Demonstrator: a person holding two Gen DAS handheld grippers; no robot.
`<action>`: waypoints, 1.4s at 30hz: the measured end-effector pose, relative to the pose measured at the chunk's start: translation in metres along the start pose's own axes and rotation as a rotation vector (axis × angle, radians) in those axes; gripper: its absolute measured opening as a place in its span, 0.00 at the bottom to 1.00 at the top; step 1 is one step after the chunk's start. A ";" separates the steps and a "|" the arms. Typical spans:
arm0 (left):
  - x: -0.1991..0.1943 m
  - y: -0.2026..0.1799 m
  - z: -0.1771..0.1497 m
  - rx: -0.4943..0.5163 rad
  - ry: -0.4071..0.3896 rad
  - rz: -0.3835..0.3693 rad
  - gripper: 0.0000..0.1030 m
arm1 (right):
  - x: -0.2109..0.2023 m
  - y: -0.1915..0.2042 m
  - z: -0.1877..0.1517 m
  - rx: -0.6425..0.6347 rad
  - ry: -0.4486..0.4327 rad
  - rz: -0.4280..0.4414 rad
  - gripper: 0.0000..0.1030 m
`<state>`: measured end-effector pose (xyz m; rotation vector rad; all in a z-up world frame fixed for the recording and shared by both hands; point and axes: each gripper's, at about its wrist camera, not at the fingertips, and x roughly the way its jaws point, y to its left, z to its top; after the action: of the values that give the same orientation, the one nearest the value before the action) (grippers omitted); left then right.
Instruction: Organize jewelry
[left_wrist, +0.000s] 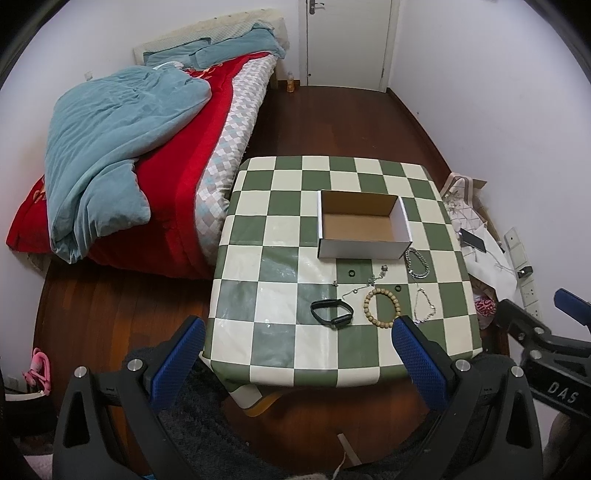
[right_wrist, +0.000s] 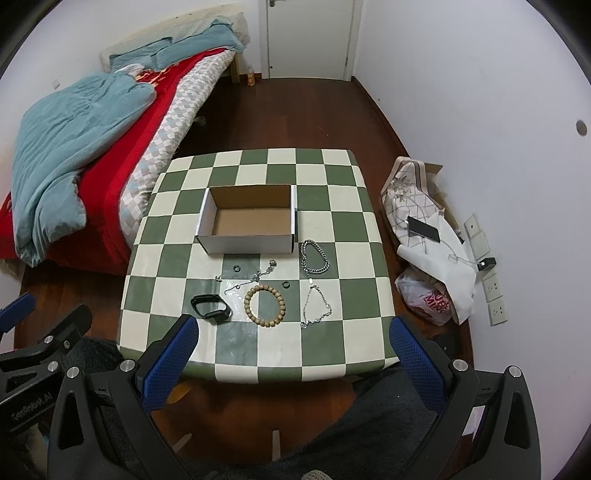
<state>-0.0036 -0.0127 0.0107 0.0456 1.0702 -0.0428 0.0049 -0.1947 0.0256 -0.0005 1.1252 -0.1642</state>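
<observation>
An empty white cardboard box (left_wrist: 364, 226) (right_wrist: 248, 221) stands mid-table on the green-and-cream checked cloth (left_wrist: 280, 236) (right_wrist: 332, 332). In front of it lie a black watch band (left_wrist: 331, 312) (right_wrist: 211, 306), a wooden bead bracelet (left_wrist: 381, 307) (right_wrist: 265, 305), a heavy silver chain (left_wrist: 417, 263) (right_wrist: 314, 257), a thin silver chain (left_wrist: 423, 305) (right_wrist: 315, 307), a thin necklace with a pendant (left_wrist: 371, 281) (right_wrist: 255, 277) and two small dark rings (left_wrist: 350, 273) (right_wrist: 284, 284). My left gripper (left_wrist: 297, 330) and right gripper (right_wrist: 293, 328) both hover open and empty above the table's near edge.
A bed (left_wrist: 177, 177) with a blue duvet and red cover touches the table's left side. Bags, a phone (right_wrist: 424, 229) and wall sockets crowd the floor to the right. A white door (left_wrist: 349, 40) stands at the back. A dark rug lies under the near edge.
</observation>
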 end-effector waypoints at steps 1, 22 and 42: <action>0.005 0.000 0.002 -0.001 -0.003 0.010 1.00 | 0.004 -0.003 0.001 0.009 0.003 -0.002 1.00; 0.199 -0.081 0.036 0.445 -0.013 0.324 1.00 | 0.266 -0.090 -0.032 0.252 0.312 -0.046 0.74; 0.277 -0.153 0.033 0.558 0.123 0.217 1.00 | 0.297 -0.115 -0.049 0.327 0.217 -0.102 0.04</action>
<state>0.1496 -0.1711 -0.2193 0.6734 1.1438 -0.1433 0.0703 -0.3436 -0.2526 0.2570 1.3045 -0.4461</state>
